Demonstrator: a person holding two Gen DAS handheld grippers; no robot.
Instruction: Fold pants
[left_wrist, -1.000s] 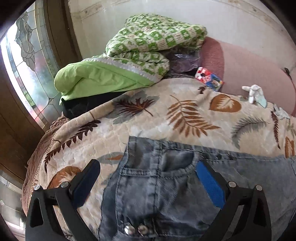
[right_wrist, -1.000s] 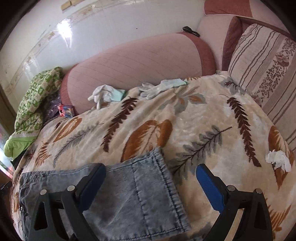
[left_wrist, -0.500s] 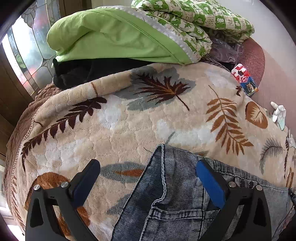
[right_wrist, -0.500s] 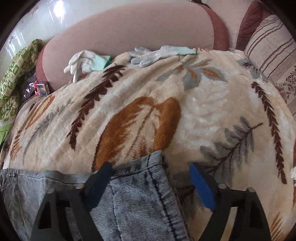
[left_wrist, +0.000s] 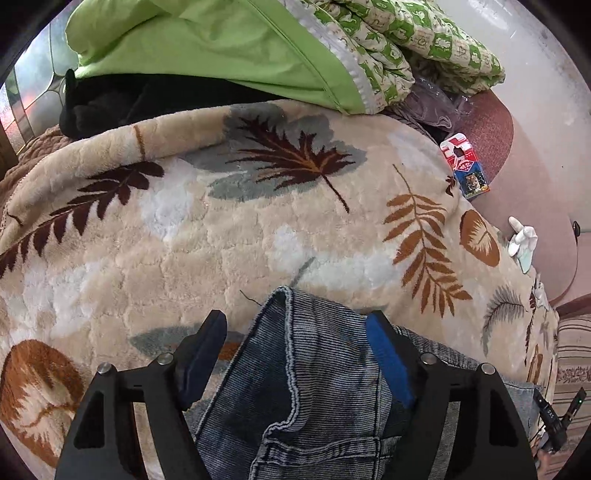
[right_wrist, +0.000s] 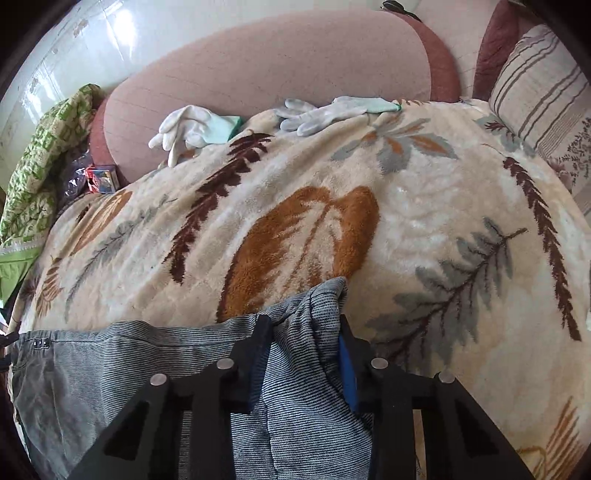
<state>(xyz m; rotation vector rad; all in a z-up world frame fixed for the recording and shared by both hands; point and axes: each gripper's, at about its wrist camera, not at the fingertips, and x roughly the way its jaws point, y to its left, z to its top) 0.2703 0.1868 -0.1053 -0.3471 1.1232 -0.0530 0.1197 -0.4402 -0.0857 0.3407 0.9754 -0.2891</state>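
Grey-blue denim pants (left_wrist: 314, 373) lie on a cream leaf-patterned blanket (left_wrist: 221, 229). In the left wrist view my left gripper (left_wrist: 295, 332) straddles the waistband corner, its jaws partly closed with a gap beside the left pad. In the right wrist view my right gripper (right_wrist: 304, 328) is shut on the bunched hem end of the pants (right_wrist: 306, 373). The rest of the pants stretches left toward the waist buttons (right_wrist: 40, 343).
A green quilt pile (left_wrist: 280, 48) and black cloth (left_wrist: 110, 107) sit at the blanket's far left end. A small red-blue box (left_wrist: 465, 166) and white gloves (right_wrist: 195, 125) lie by the pink sofa back (right_wrist: 266, 70). A striped cushion (right_wrist: 543, 92) stands at the right.
Both grippers dropped toward the pants ends. The right gripper closed from wide open onto the hem. The left gripper's jaws narrowed around the waistband corner, which now bunches upward.
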